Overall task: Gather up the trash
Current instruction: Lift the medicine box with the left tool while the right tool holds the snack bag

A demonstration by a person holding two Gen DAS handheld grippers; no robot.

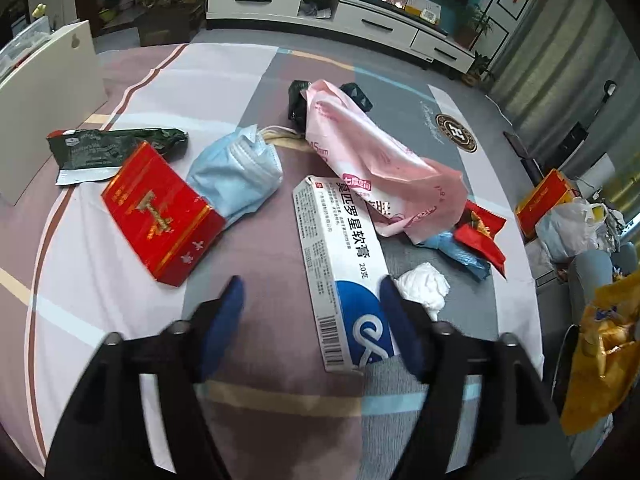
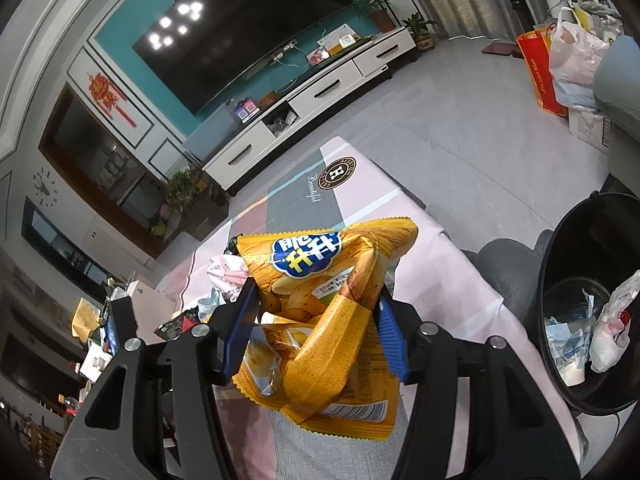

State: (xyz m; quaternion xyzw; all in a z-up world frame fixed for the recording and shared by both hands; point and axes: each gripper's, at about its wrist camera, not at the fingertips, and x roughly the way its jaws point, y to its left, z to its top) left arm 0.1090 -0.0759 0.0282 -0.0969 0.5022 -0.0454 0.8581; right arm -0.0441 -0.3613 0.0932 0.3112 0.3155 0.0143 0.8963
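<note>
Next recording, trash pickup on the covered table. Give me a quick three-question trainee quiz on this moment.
1. True or false: the right gripper is shut on the yellow snack bag.
2. What lies between the open left gripper fingers? A) red carton B) white ointment box C) blue face mask
3. Fill in: the black bin already holds ____.

Key: 1 true; 2 B, the white ointment box, not gripped; 3 crumpled wrappers and paper.

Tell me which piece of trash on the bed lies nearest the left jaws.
The white ointment box. Its near end lies between the open jaws of the left gripper, against the right-hand one. The red box and blue masks lie farther off.
</note>
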